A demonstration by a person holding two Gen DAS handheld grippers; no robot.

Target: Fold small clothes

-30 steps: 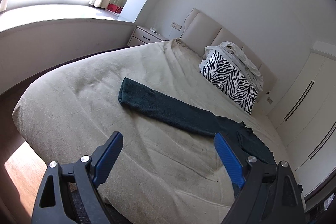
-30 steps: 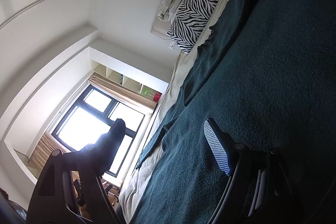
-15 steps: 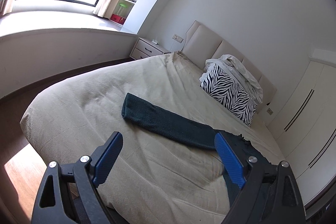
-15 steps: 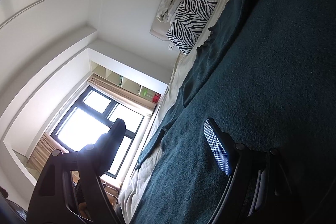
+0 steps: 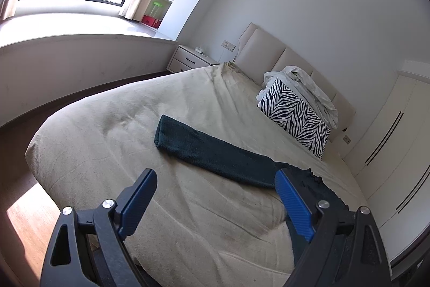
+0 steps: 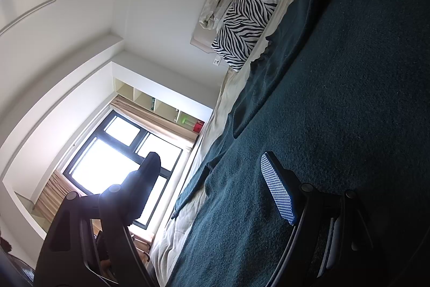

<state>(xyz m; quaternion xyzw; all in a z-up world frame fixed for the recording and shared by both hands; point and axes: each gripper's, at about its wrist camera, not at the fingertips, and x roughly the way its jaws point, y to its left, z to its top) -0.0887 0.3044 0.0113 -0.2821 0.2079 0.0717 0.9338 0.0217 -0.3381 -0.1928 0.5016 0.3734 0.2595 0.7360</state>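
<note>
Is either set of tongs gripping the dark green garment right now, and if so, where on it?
Nothing is held. The left tongs hang open over the bed, short of the dark green garment. The right tongs stand open with one finger against the garment, not pinching it.

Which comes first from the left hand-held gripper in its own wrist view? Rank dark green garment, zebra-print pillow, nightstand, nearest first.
1. Dark green garment, lying on the bed just ahead of the left hand-held gripper.
2. Zebra-print pillow, right, by the headboard.
3. Nightstand, left, beyond the bed's far corner.

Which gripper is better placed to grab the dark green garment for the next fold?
Right. The right gripper is open right at the dark green garment, one finger low against the cloth. The left gripper, also open, hangs above bare bedcover, short of the sleeve.
</note>
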